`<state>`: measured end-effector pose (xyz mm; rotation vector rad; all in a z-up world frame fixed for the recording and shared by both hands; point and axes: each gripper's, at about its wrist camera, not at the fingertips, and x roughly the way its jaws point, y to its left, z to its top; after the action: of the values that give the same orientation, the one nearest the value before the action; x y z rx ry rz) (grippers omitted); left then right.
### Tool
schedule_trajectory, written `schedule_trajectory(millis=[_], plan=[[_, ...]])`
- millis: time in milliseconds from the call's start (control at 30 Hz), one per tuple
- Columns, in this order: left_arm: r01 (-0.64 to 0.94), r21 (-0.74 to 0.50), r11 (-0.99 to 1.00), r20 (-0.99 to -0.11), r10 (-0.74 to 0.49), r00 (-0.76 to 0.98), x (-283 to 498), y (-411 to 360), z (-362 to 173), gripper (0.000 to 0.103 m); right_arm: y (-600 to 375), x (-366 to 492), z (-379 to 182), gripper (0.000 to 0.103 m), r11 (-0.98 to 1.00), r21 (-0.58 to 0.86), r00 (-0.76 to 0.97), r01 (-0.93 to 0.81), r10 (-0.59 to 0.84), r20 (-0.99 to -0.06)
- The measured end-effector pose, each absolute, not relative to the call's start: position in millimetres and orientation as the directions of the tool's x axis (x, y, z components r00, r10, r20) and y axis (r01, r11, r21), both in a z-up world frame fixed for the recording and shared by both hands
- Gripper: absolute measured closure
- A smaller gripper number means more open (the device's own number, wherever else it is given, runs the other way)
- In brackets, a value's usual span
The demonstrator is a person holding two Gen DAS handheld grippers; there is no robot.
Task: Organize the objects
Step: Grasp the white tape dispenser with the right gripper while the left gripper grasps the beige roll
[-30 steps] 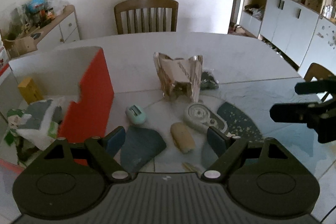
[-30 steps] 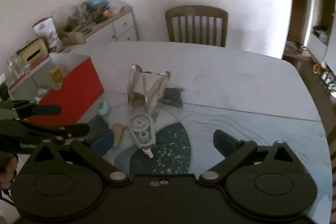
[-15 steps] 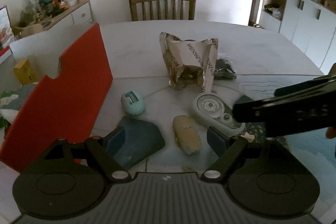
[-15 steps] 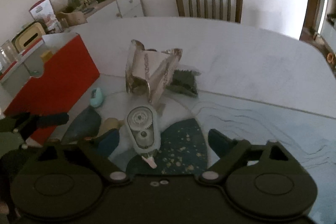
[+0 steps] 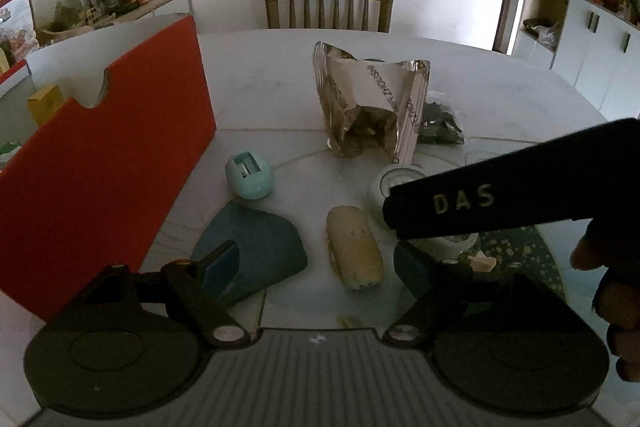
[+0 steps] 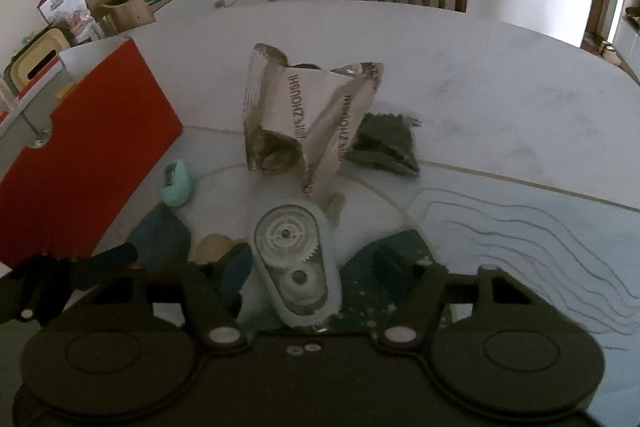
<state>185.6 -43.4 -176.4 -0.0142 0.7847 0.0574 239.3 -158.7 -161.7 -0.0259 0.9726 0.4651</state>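
On the pale round table [image 6: 500,75], the correction tape dispenser [image 6: 294,259] lies between the right gripper's [image 6: 308,267] closing jaws, not yet pinched. The left gripper [image 5: 316,267] hangs wide open and empty, a tan oblong piece [image 5: 352,247] between its fingers.

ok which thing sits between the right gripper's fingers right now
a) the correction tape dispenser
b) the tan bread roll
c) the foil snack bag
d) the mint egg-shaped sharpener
a: in the right wrist view the correction tape dispenser lies between the closing fingers of the right gripper, pads not yet pressing on it.
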Motion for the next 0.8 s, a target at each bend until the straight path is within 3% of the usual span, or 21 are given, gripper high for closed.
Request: schedule_trajectory(millis=[300, 467, 633, 800], plan=[[-0.039, 0.022, 0.999, -0.705, 0.043, 0.708, 192.2, -47.3, -178.9, 0.043, -146.7, 241.4, -164.9, 0.049, 0.894, 0.156, 0.476, -0.421, 0.364, -0.801], [-0.023, 0.014, 1.000, -0.701, 0.026, 0.713, 192.3, -49.5, -177.9, 0.067, -145.7, 242.7, -164.9, 0.055, 0.897, 0.170, 0.477, -0.408, 0.368, -0.798], [-0.030, 0.004, 1.000, -0.705, 0.025, 0.709, 191.6, -44.9, -176.7, 0.082, -144.2, 241.2, -163.5, 0.055, 0.888, 0.179, 0.465, -0.423, 0.382, -0.798], [-0.040, -0.007, 0.999, -0.705, 0.023, 0.708, 191.4, -38.2, -176.5, 0.082, -142.4, 239.4, -164.3, 0.054, 0.889, 0.176, 0.470, -0.424, 0.382, -0.796]])
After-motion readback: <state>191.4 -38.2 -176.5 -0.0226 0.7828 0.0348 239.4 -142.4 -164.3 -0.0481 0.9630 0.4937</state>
